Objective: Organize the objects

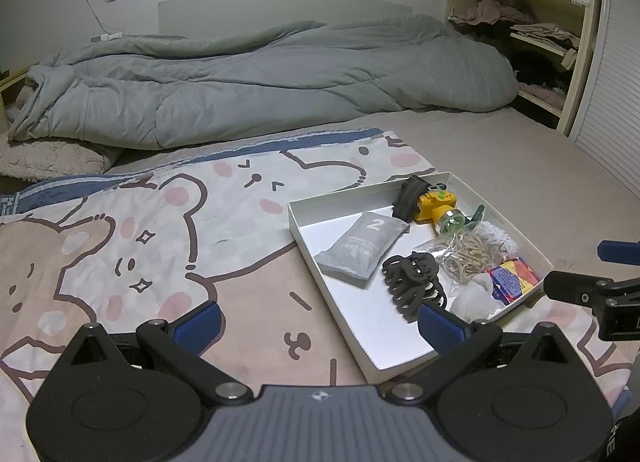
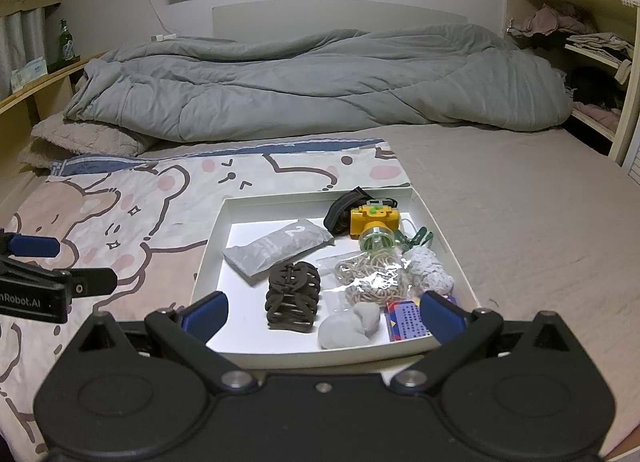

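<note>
Only from the right wrist: a green bottle [image 2: 66, 41].

A home bedroom is showing here. A bed [image 2: 500, 198] is filling most of the view, with a rumpled grey duvet [image 2: 312, 82] lying across it at 12 o'clock against a pale headboard [image 2: 340, 16]. A cartoon-bear blanket [image 2: 120, 222] is spreading over the mattress at 9 o'clock. At 2 o'clock, open shelves [image 2: 592, 50] are holding loosely folded clothes. At 10 o'clock a wooden ledge [image 2: 44, 78] is carrying a green bottle [image 2: 66, 42] and a tissue pack [image 2: 28, 72].
</note>
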